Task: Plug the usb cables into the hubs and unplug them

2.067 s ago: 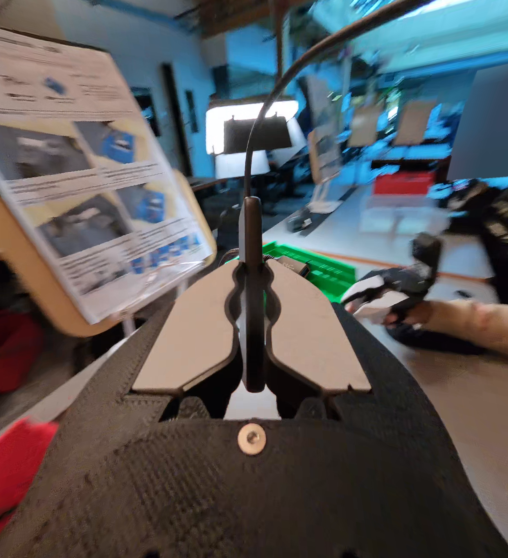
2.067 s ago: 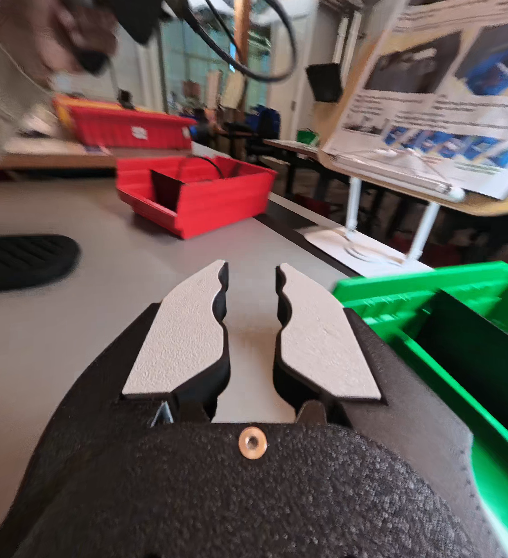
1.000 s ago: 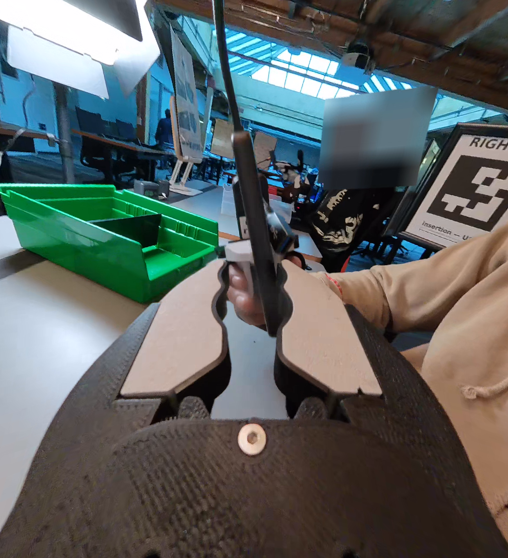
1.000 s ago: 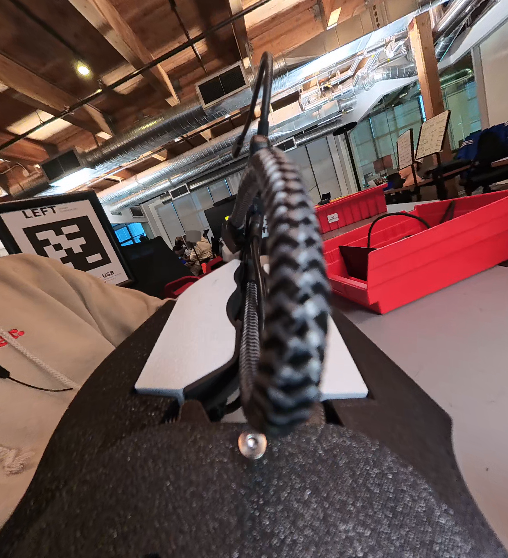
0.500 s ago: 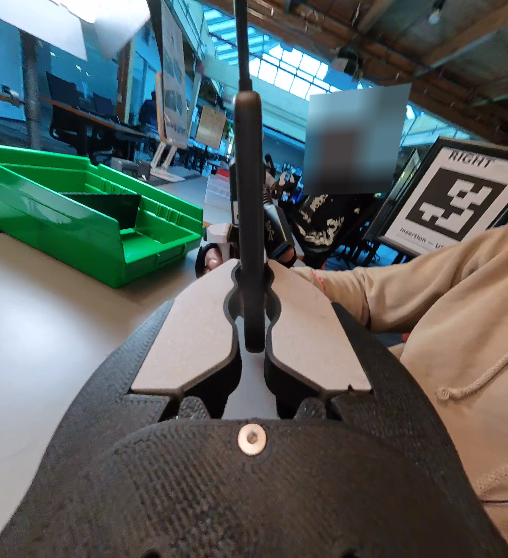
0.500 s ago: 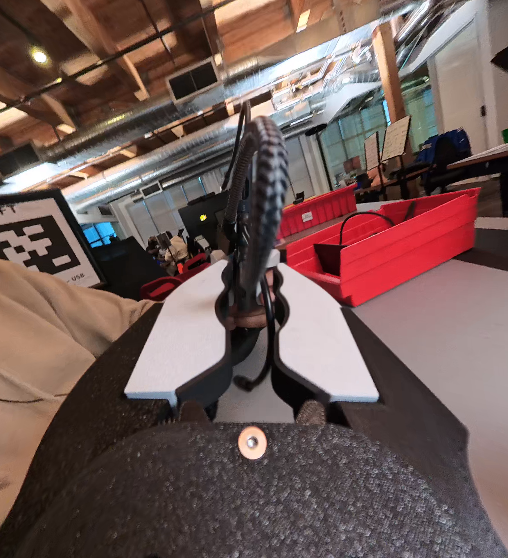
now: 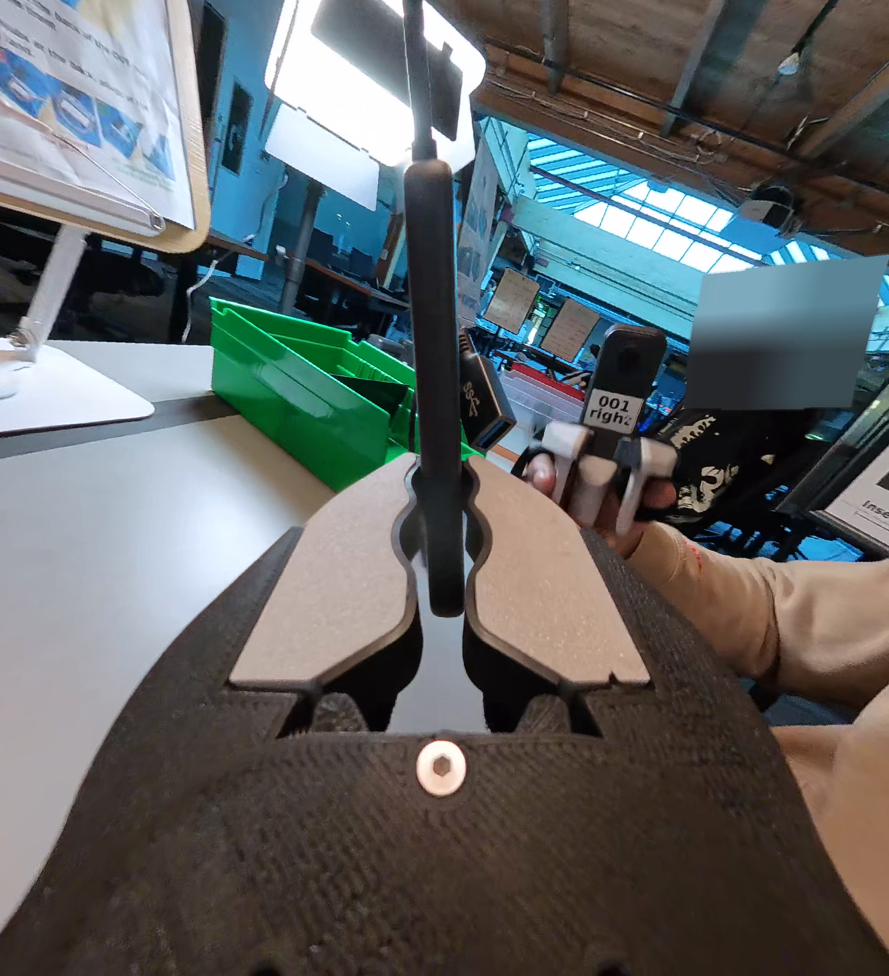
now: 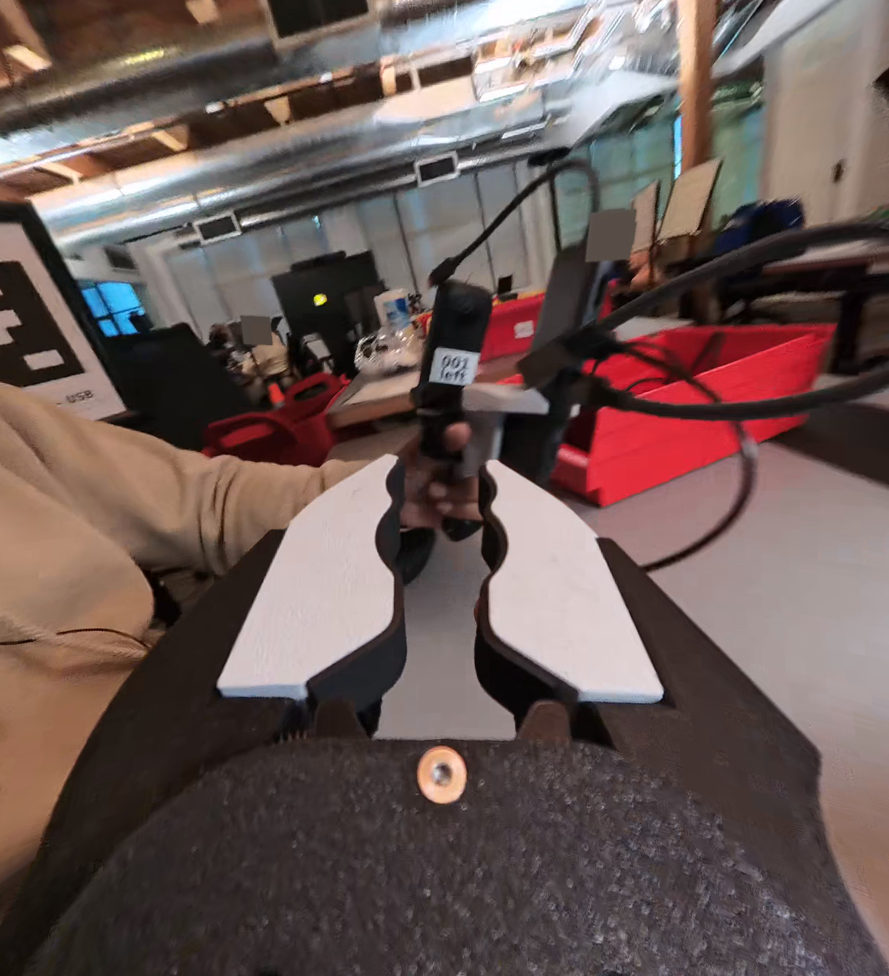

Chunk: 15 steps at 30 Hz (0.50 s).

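My left gripper [image 7: 439, 470] is shut on a slim black USB hub [image 7: 431, 317], held upright and edge-on, its cable running up out of frame. A black USB connector [image 7: 487, 417] with a blue insert hangs just behind the hub; I cannot tell whether it is attached to anything. My right gripper [image 8: 439, 475] is open and empty, held off from the left gripper [image 8: 505, 401], which shows farther away in a hand. There the hub [image 8: 563, 306] looks blurred, with dark cables [image 8: 722, 401] trailing to the right. The right gripper also shows in the left wrist view [image 7: 606, 465].
A green bin [image 7: 299, 391] stands on the grey table [image 7: 88, 528] behind the hub. A document stand [image 7: 35, 380] is at the far left. A red bin [image 8: 695, 401] with a cable inside sits behind the left gripper. Beige sleeves [image 8: 114, 501] cross both views.
My right gripper has let go of the braided cable, opened and drawn back. My left gripper has turned to the left with the hub still in it.
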Tool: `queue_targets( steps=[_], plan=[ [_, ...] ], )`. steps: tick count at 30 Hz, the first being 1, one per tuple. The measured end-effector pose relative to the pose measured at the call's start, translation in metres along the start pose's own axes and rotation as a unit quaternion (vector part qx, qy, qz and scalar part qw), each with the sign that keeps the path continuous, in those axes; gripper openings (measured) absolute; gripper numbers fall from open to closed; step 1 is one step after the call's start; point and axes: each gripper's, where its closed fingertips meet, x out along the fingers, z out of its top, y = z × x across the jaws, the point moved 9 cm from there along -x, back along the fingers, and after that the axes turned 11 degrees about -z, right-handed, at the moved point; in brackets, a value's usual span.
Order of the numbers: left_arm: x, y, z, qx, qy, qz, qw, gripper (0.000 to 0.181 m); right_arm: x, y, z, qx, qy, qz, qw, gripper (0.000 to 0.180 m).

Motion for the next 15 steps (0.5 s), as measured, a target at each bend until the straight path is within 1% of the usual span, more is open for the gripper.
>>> queue_targets(
  steps=[2,4,6,9,11,15],
  plan=[
    [0.007,-0.005,-0.005,-0.007,-0.003,-0.024,1.000,0.012,0.017,0.010,-0.016,0.010,0.022,-0.003,1.000,0.030],
    [0.013,-0.011,-0.010,-0.015,-0.009,-0.055,0.998,0.012,0.024,0.010,-0.025,0.015,0.018,-0.028,0.999,0.032],
    [0.019,-0.017,-0.013,-0.017,-0.009,-0.085,0.996,0.012,0.022,0.001,-0.025,0.043,0.006,-0.044,0.998,0.033],
    [0.027,-0.026,-0.018,-0.017,0.004,-0.121,0.993,0.012,0.013,-0.009,-0.018,0.086,-0.017,-0.030,0.996,0.035],
    [0.031,-0.029,-0.022,-0.015,0.023,-0.130,0.991,0.012,0.007,-0.009,-0.012,0.084,-0.034,-0.019,0.996,0.033],
    [0.038,-0.033,-0.029,-0.024,0.055,-0.159,0.985,0.012,0.004,-0.006,-0.010,0.048,-0.021,-0.020,0.998,0.023]
  ],
)
